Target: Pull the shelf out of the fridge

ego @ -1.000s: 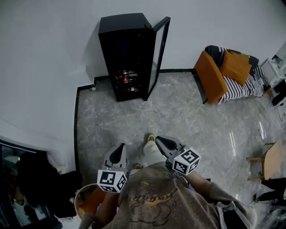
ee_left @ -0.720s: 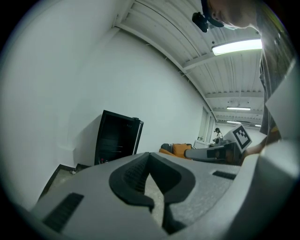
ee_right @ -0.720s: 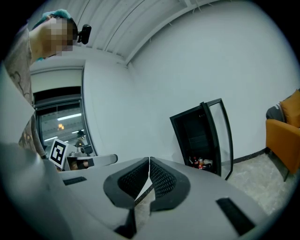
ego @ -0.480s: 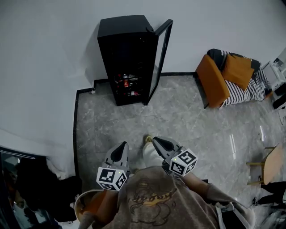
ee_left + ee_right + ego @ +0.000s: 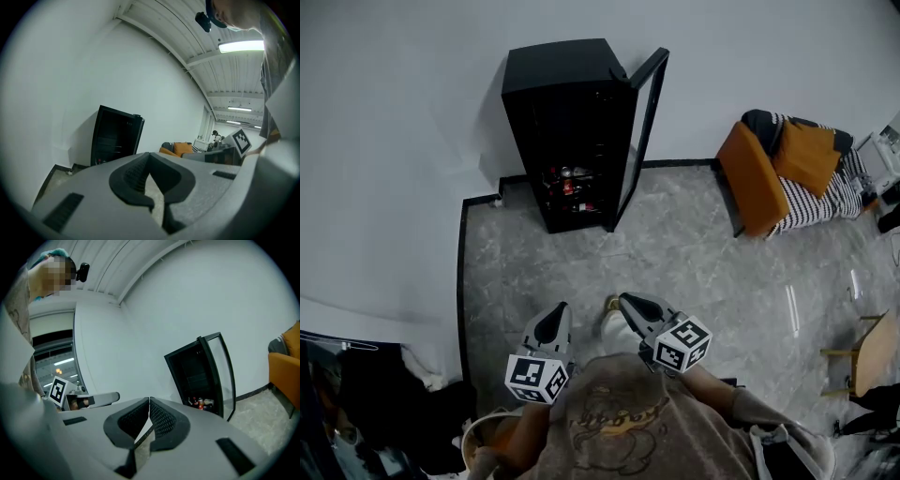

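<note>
Left gripper (image 5: pixel 554 317) and right gripper (image 5: pixel 628 303) both pinched closed and empty, well apart from the open black fridge (image 5: pixel 567 122), shelf inside too dark to pick out, so a blind grab may topple the drinks (image 5: pixel 568 182).

My head camera looked steeply down over my own shoulders onto the grey marbled stone floor (image 5: pixel 694 253), with the tall black fridge with its glass door swung open (image 5: pixel 572 141) well ahead against the white wall. The cameras on the left gripper (image 5: pixel 553 319) and the right gripper (image 5: pixel 625 302) sat close behind their grey jaws, facing forward. All three views shared that distant fridge and the orange upholstered armchair (image 5: pixel 759 173).
</note>
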Motion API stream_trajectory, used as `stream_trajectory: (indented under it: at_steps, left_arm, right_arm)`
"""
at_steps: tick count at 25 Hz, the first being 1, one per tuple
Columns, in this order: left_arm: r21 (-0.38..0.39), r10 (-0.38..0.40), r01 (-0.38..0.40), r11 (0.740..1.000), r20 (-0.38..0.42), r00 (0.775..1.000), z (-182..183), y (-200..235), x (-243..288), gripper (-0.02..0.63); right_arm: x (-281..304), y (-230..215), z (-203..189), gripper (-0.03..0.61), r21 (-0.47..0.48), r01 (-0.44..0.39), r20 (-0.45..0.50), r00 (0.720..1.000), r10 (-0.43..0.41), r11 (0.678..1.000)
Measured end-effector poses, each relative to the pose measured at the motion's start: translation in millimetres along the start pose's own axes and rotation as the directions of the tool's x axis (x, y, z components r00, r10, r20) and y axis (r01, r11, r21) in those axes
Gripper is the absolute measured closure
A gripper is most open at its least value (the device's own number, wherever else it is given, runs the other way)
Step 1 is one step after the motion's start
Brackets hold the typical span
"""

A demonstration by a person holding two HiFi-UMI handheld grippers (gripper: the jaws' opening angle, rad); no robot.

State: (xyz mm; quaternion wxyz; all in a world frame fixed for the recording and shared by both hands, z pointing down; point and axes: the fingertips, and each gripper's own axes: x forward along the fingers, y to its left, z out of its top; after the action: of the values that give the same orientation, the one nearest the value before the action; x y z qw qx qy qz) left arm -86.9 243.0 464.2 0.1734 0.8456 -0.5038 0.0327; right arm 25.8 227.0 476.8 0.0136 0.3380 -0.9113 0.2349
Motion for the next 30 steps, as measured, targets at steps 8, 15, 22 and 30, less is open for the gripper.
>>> stream_trajectory:
  at_steps: [8, 15, 22, 30]
  left_arm:
    - [-0.001, 0.002, -0.002, 1.000, -0.016, 1.000, 20.4, 18.9, 48.7, 0.609]
    - [0.001, 0.028, -0.028, 1.000, -0.010, 1.000, 44.7, 30.7, 93.5, 0.609]
    - [-0.042, 0.087, -0.086, 0.995, 0.025, 0.996, 67.9, 40.3, 141.9, 0.609]
    - [-0.068, 0.114, -0.112, 0.991, 0.026, 0.993, 77.9, 47.5, 191.4, 0.609]
  right_arm:
    - [27.4, -36.7, 27.1, 0.557, 0.022, -0.014, 0.010, 1.000, 0.014, 1.000]
    - [49.8, -72.7, 55.2, 0.557, 0.031, -0.032, 0.019, 0.999, 0.032, 0.999]
    - [68.8, -107.9, 86.0, 0.557, 0.002, -0.075, 0.003, 0.997, 0.075, 0.997]
    - [90.0, -156.8, 115.7, 0.557, -0.001, -0.097, -0.004, 0.995, 0.097, 0.995]
